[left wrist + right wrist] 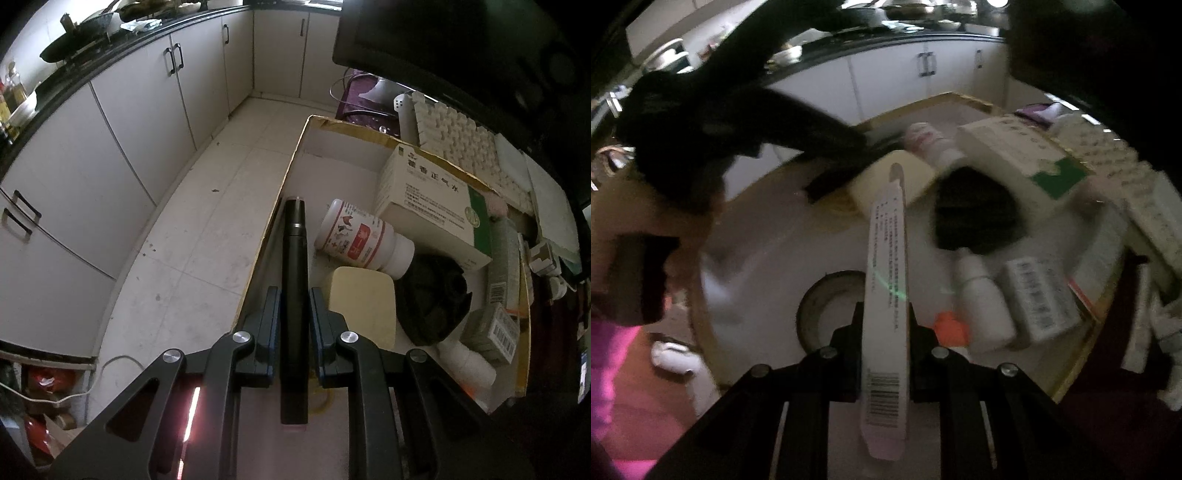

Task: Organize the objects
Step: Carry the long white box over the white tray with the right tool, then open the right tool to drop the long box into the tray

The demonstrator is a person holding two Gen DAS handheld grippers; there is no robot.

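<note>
Black cylinder (294, 288) clamped lengthwise in left gripper (294, 295), hanging over cardboard box (284, 181) along its left wall.

Matte black with a metal ring near the far tip. At 2 o'clock: white pill bottle (364, 236) on its side, green-and-white medicine carton (432, 206); at 3 o'clock: cream pad (364, 306), black bundle (432, 299). Right gripper (885, 321) closed on long white barcoded box (886, 295) above the same box, tape roll (827, 306) at 9 o'clock.

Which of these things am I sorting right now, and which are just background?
In hand:
long black cylindrical tube, in the left tongs
narrow white barcoded carton, in the right tongs
open cardboard box

Lying about:
white kitchen cabinets
black wok
</note>
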